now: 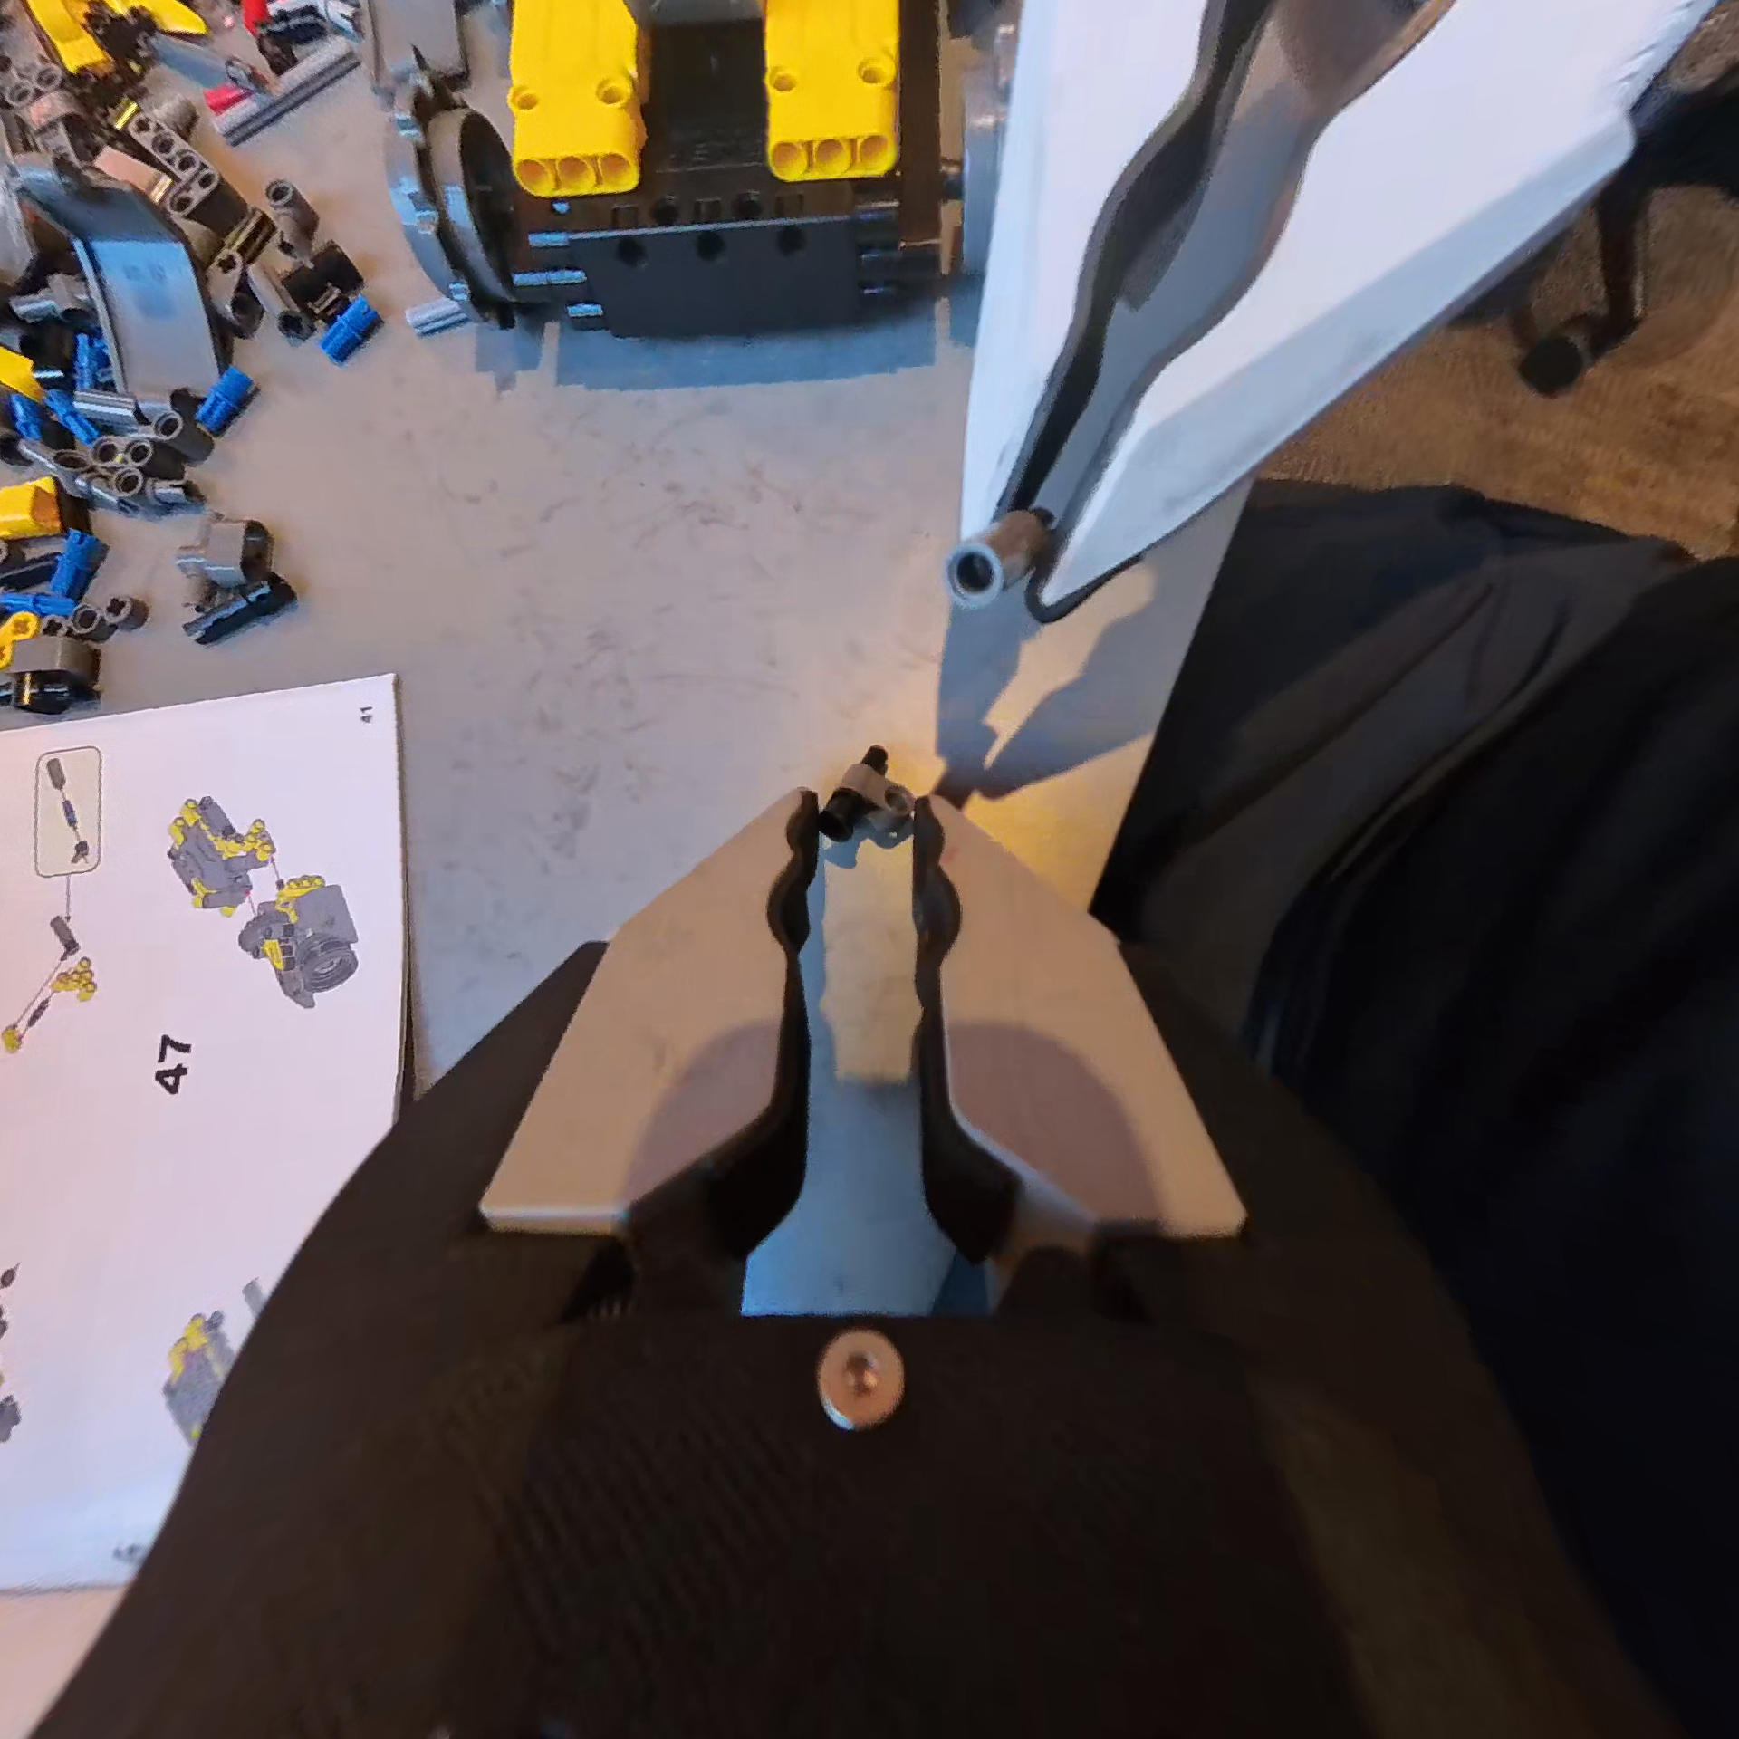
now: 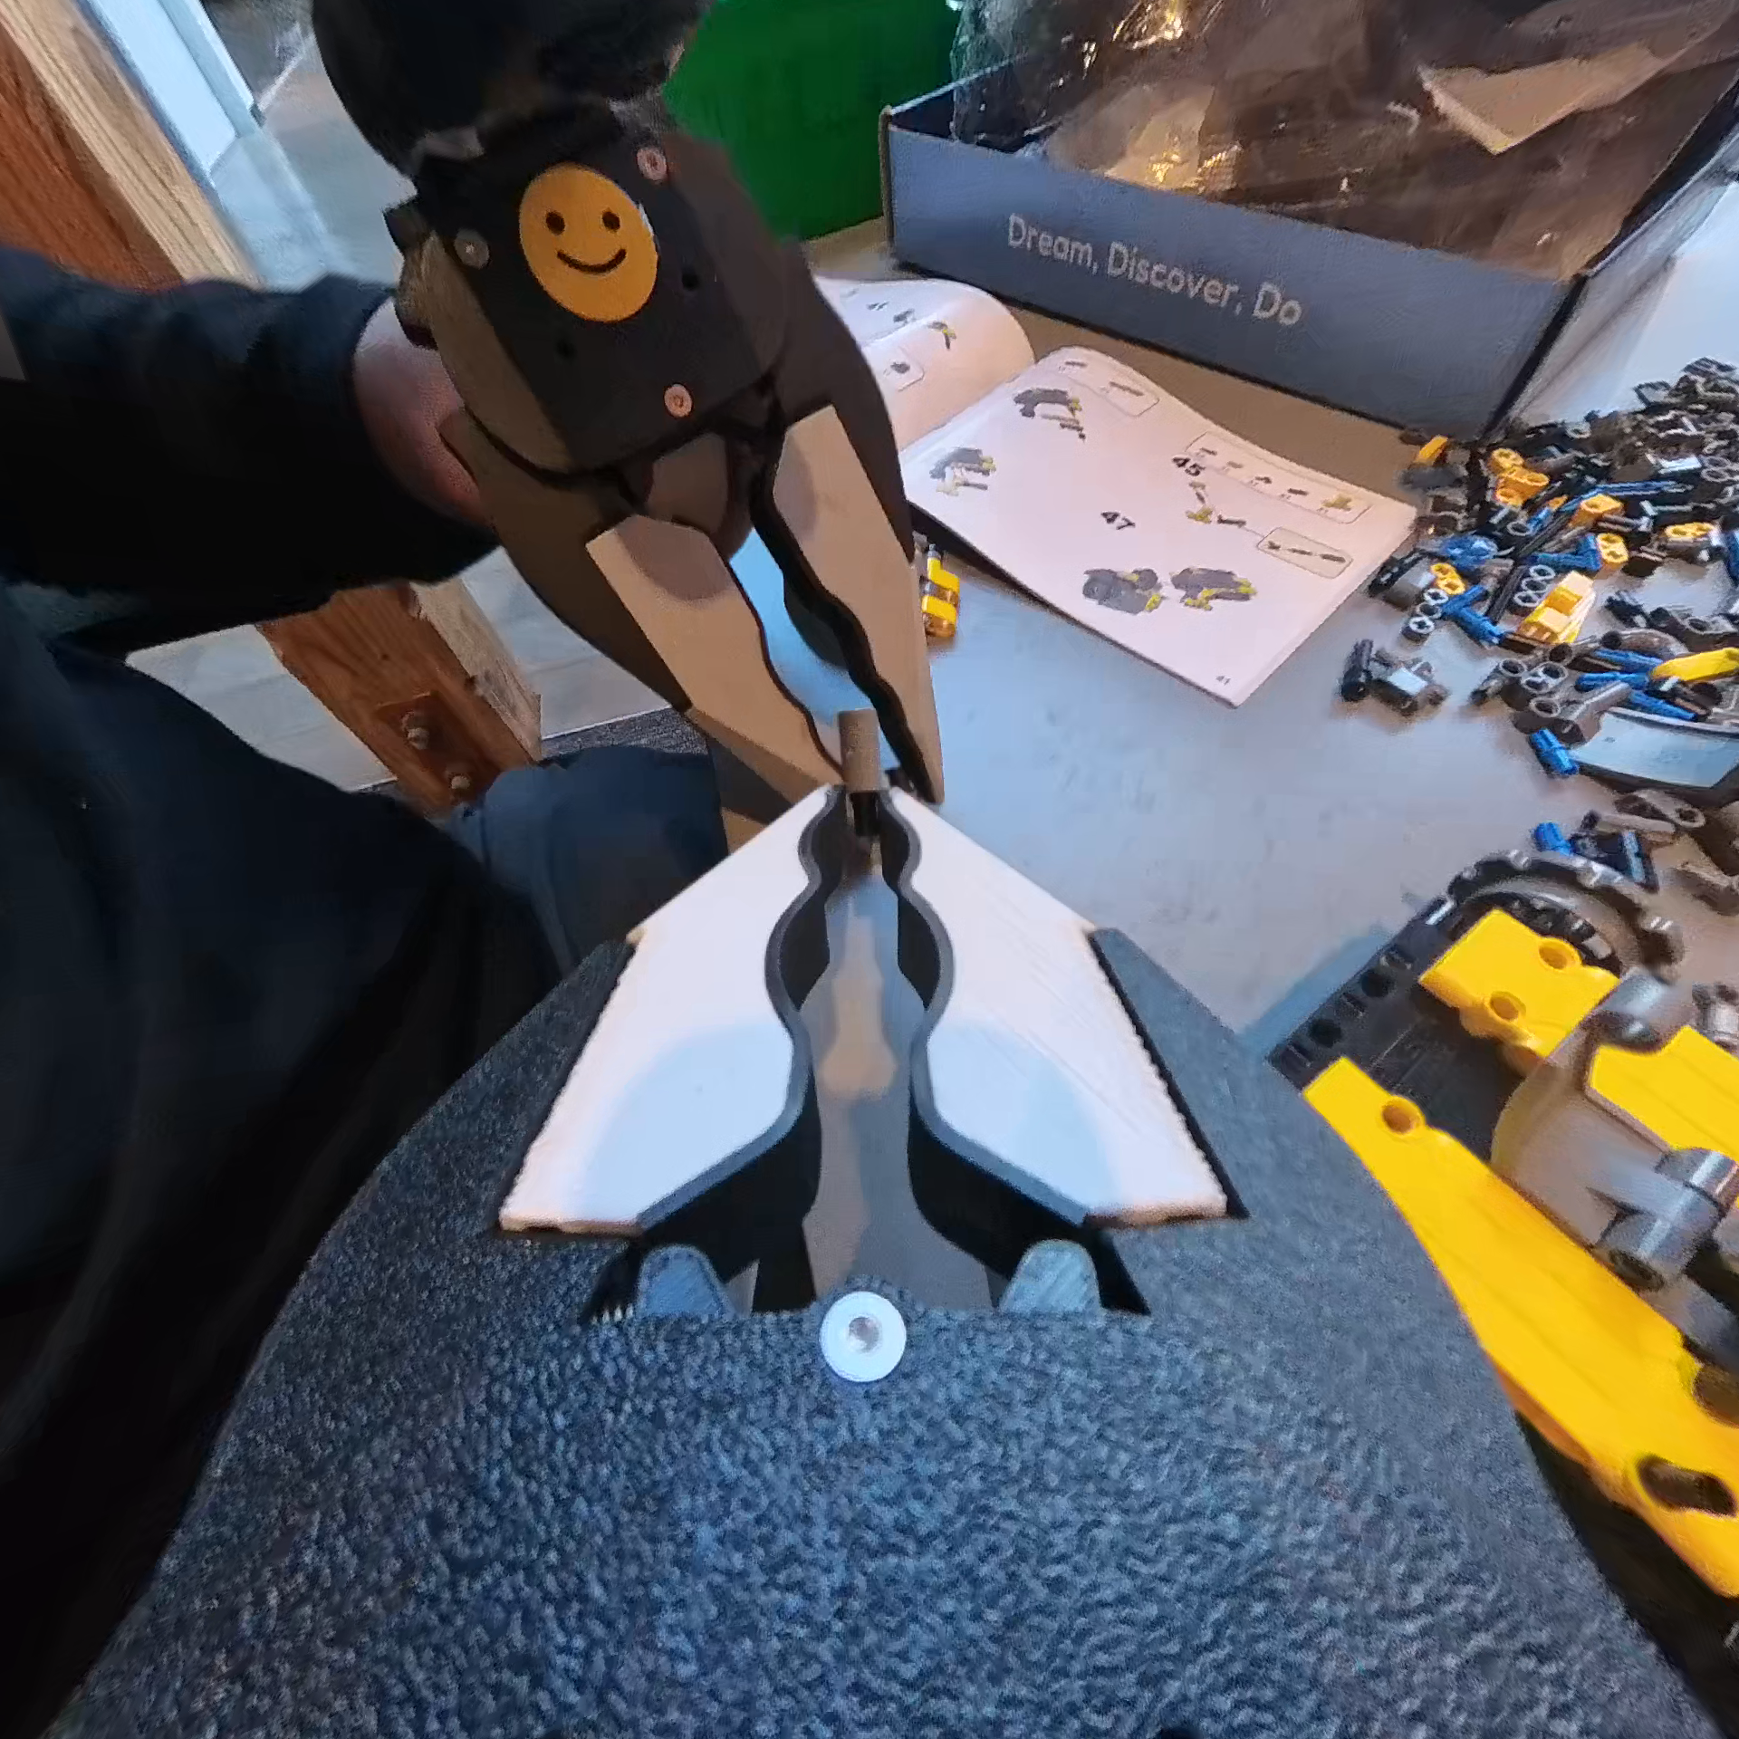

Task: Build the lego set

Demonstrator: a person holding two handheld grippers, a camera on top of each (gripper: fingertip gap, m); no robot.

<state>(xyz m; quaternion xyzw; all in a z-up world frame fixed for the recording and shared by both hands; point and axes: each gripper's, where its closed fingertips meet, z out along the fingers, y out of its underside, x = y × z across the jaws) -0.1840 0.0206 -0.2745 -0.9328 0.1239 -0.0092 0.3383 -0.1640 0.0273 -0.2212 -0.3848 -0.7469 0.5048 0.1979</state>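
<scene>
A small grey-and-black connector piece (image 1: 868, 802) was pinched at the left gripper (image 1: 864, 809) tips; a grey tube sleeve (image 1: 988, 563) was clamped by the right gripper (image 2: 858, 800). With grips that shallow, either could be dropped over the table (image 1: 659, 583) if misaligned.

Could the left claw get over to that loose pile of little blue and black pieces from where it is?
Probably not yet. The left claw is shut on a small grey and black connector. The bare table toward the loose pile looks unobstructed.
</scene>
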